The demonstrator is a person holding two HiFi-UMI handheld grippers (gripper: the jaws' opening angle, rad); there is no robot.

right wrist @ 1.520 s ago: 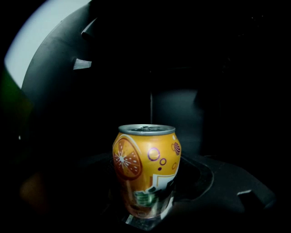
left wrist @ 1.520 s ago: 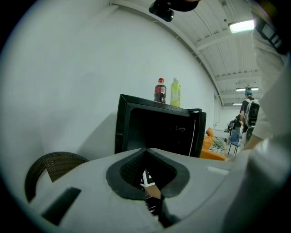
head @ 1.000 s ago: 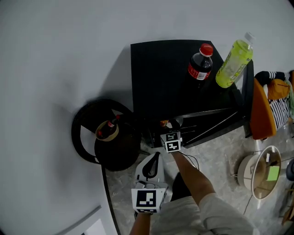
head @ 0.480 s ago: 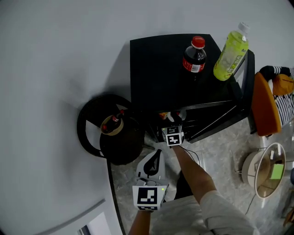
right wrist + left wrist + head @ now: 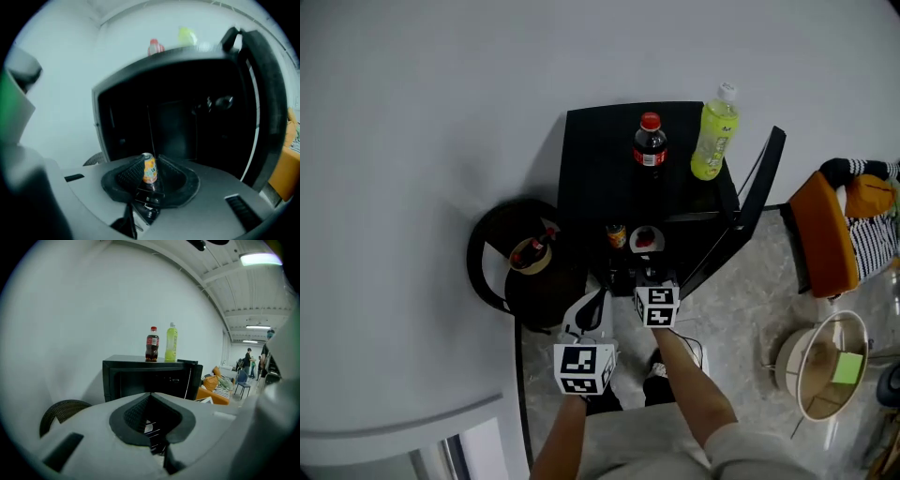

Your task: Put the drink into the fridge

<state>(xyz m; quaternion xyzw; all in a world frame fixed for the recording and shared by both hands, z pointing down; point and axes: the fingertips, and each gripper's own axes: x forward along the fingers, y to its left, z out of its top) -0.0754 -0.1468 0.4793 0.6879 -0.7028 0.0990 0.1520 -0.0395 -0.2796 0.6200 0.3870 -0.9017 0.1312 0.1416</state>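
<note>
White wall (image 5: 441, 112) behind black fridge (image 5: 600, 159), door (image 5: 750, 202) swung open on the right. Cola bottle (image 5: 650, 142) & green bottle (image 5: 714, 131) stand on top. Orange can (image 5: 616, 235) sits upright inside fridge, near the front. R gripper (image 5: 646, 272) is clear of the can, jaws partly apart, just been closing w/ nothing between pads. L gripper (image 5: 600, 295) is beside it, jaws pressed together, empty.

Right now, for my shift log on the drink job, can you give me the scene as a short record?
Can: upright inside the fridge, not gripped
Fridge door: open
On the fridge: cola bottle and green bottle, standing
Right gripper: outside the fridge, jaws slightly apart, just been closing, nothing between them
Left gripper: shut, empty
</note>
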